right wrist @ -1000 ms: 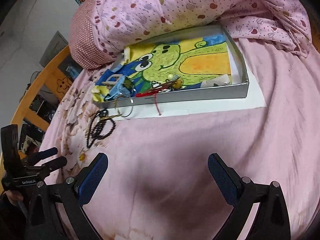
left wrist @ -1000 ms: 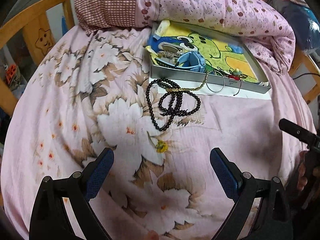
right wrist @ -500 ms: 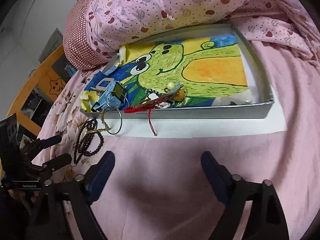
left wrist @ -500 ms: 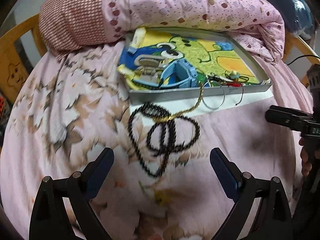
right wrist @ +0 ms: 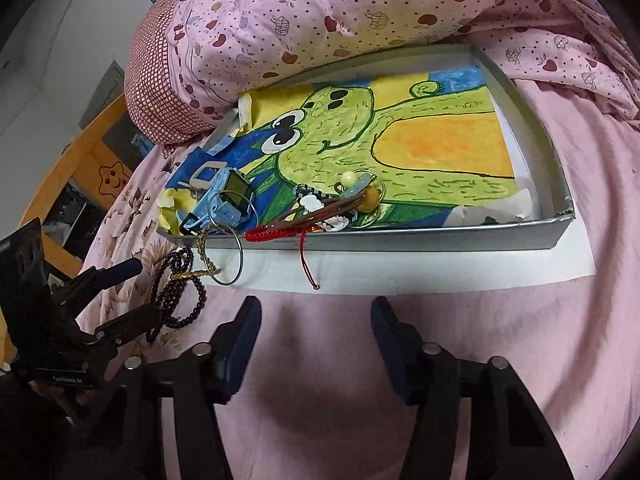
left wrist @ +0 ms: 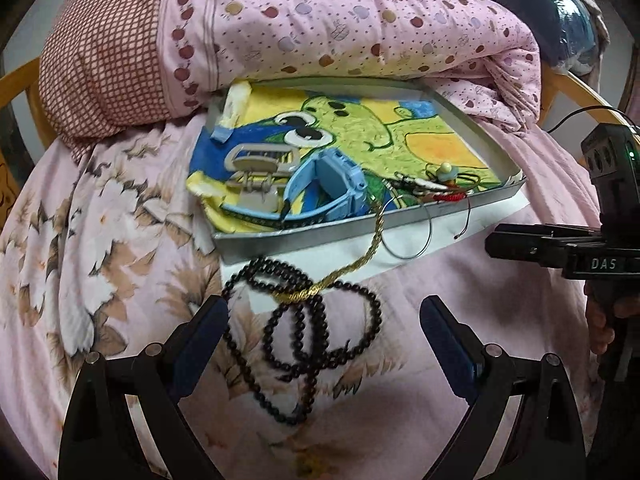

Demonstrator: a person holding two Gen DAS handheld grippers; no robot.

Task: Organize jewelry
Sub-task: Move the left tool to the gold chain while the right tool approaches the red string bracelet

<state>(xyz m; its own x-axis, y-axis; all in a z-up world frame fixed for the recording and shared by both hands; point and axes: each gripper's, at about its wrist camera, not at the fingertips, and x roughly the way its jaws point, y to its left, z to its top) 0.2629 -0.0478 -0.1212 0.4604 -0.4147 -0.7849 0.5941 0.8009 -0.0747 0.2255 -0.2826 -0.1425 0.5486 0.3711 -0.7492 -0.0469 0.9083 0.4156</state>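
Observation:
A long black bead necklace lies coiled on the flowered sheet just in front of the grey tray. My left gripper is open and tilted down over it, with the coils between its fingers and nothing gripped. A gold chain, a thin silver hoop and a red cord bracelet hang over the tray's front rim. Inside lie a blue watch and a grey hair clip. My right gripper is closing over bare pink sheet before the tray, with nothing between its jaws.
The tray is lined with a green frog drawing and rests on white paper. A folded pink quilt and a checked pillow press against its far side. A wooden bed rail runs along the left.
The left gripper has come forward and down, so the black beads now lie between its fingers. The right gripper has neared the tray and its jaws have narrowed a good deal.

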